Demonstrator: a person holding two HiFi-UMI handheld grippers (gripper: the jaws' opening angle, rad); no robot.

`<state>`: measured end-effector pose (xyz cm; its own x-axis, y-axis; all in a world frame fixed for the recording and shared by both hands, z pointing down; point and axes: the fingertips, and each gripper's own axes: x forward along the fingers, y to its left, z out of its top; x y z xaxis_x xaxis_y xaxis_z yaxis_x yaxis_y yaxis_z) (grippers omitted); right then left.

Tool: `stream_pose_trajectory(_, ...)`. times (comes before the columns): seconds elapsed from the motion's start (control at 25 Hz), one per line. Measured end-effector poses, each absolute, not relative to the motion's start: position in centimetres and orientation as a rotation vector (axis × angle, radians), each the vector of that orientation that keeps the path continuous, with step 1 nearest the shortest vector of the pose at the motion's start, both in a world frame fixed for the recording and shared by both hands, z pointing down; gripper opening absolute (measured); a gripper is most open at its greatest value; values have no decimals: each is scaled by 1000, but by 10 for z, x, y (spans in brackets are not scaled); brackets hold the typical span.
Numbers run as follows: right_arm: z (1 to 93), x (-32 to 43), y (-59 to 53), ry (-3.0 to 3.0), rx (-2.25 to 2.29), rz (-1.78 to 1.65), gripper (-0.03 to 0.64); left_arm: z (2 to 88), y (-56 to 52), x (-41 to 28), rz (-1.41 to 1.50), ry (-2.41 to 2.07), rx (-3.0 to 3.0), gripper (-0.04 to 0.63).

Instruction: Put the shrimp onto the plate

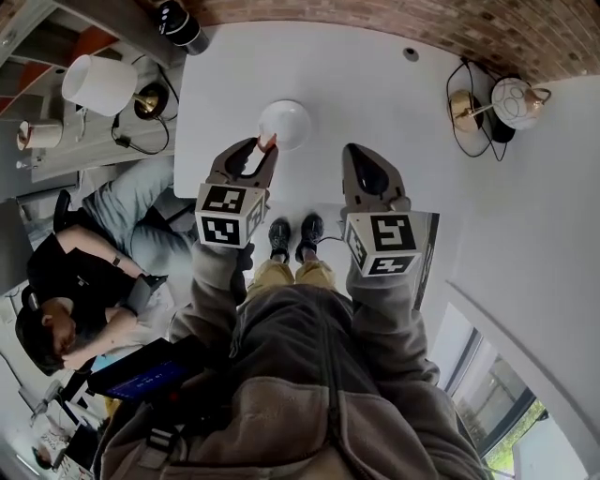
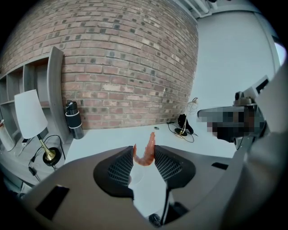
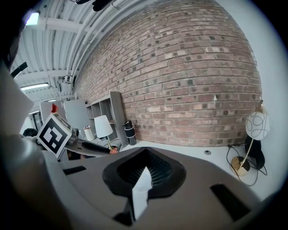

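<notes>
At your 9 o'clock a seated person point(image 1: 70, 281) is keeping well clear of the table point(image 1: 375, 84), so that side is not crowding you. Your left gripper point(image 1: 261, 150) is clamping the shrimp point(image 1: 269, 142) between its jaw tips. In the left gripper view the shrimp is curving upward, its long axis roughly along the jaws, with the thin end poking out past the tips toward 12 o'clock. The plate point(image 1: 295, 122) is lying just ahead of those tips, toward 1 o'clock. In the head view the shrimp is already sitting at the plate's 7 o'clock rim, though how high above it you are holding it cannot be told. The left hand is clearly the nearer one, so the coming move looks like a short push toward 1 o'clock to bring the shrimp over the plate's middle, then a lowering and a release. Bare tabletop is surrounding the plate on all sides. The bottle point(image 1: 181, 23) at the 11 o'clock corner is standing well apart, and the near table edge is running behind your grippers. Your right gripper point(image 3: 144, 167) is hovering at 3 o'clock from the plate, its jaws pressed together on nothing, and looks to be out of the path.
</notes>
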<state>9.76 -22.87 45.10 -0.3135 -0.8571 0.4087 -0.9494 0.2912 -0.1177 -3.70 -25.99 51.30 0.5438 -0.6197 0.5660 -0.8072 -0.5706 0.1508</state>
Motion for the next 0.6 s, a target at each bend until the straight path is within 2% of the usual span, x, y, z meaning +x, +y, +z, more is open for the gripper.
stream_pose_trajectory(0.6,515,96,-249,-2226,1599,617,0,589,-280,-30,787,-1064,2344,153)
